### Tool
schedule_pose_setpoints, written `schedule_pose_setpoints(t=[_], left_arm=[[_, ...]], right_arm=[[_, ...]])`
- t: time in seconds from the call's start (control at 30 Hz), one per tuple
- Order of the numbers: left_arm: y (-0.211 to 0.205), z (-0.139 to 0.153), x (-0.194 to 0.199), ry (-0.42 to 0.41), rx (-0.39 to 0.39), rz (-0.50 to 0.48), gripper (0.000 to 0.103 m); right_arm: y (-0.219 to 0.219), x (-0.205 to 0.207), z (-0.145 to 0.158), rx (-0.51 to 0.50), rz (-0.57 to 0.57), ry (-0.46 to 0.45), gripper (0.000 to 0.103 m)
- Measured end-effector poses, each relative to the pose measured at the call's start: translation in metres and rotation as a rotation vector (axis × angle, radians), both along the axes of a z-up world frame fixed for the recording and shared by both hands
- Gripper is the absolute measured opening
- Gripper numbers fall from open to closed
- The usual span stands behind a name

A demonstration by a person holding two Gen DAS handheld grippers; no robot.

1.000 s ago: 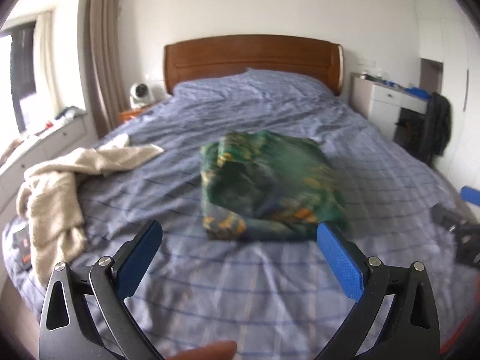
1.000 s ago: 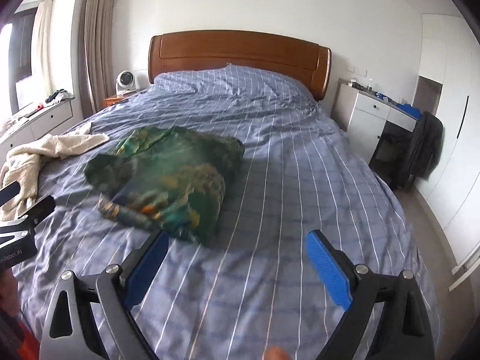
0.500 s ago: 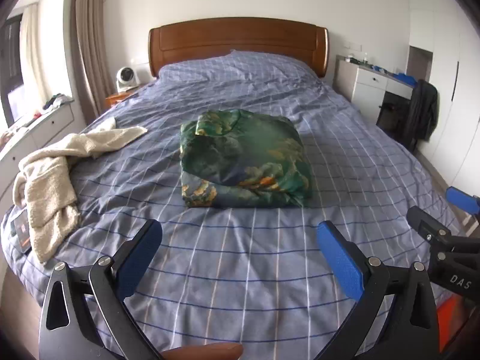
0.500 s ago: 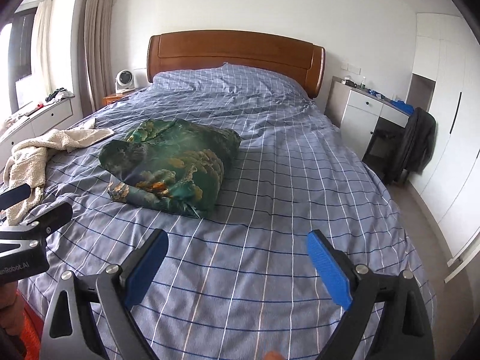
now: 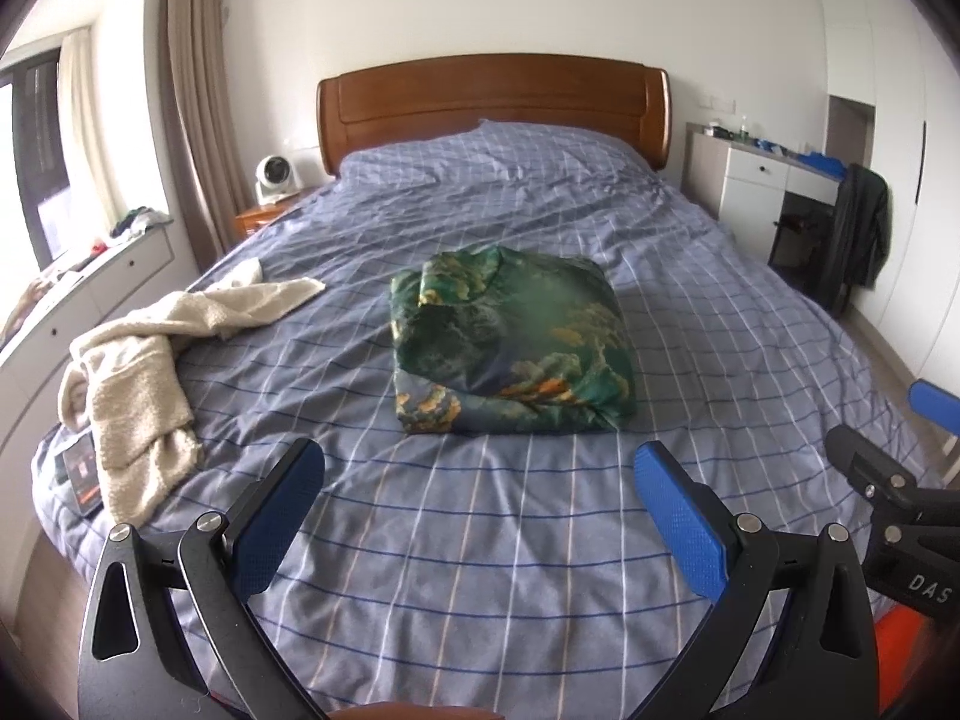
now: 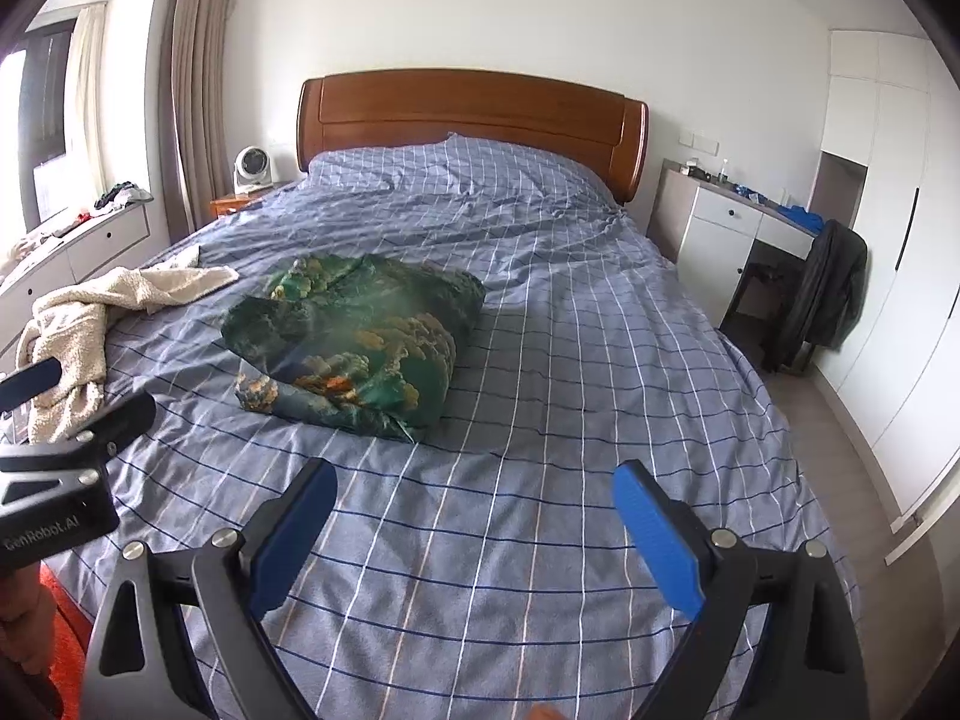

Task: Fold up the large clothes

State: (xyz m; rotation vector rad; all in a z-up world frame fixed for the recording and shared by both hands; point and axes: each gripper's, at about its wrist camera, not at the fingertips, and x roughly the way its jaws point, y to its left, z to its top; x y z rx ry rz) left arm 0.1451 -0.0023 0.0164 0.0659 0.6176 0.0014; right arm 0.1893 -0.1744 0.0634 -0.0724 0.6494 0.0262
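A cream fleece garment (image 5: pixel 138 372) sprawls at about nine o'clock on the blue checked bed (image 5: pixel 480 540), near its left edge. The folded green patterned garment (image 5: pixel 510 348) sits at twelve o'clock ahead of the left gripper (image 5: pixel 480 480), whose jaws are spread wide with nothing between them. In the right wrist view the bundle (image 6: pixel 354 342) lies toward eleven o'clock, well apart from the right gripper (image 6: pixel 474 504), also spread and empty. A dark jacket (image 6: pixel 828 294) hangs at three o'clock beside the white desk (image 6: pixel 720 228).
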Motion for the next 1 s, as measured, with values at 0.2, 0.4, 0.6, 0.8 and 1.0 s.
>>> schedule_pose_setpoints(t=[0.2, 0.4, 0.6, 0.8, 1.0], left_arm=[[0.002, 0.006, -0.003, 0.005, -0.026, -0.007, 0.103], [0.000, 0.013, -0.007, 0.008, -0.049, -0.035, 0.103], [0.001, 0.017, -0.008, 0.019, -0.063, -0.034, 0.103], [0.000, 0.020, -0.012, 0.003, -0.048, -0.016, 0.103], [-0.004, 0.021, -0.012, -0.007, -0.029, -0.025, 0.103]], right_arm=[[0.002, -0.007, 0.013, 0.005, 0.007, -0.008, 0.095], [0.001, -0.012, 0.019, 0.003, -0.003, -0.020, 0.095], [0.001, -0.015, 0.023, 0.002, -0.006, -0.023, 0.095], [0.001, -0.015, 0.024, 0.003, -0.005, -0.025, 0.095], [0.002, -0.017, 0.025, 0.002, -0.007, -0.026, 0.095]])
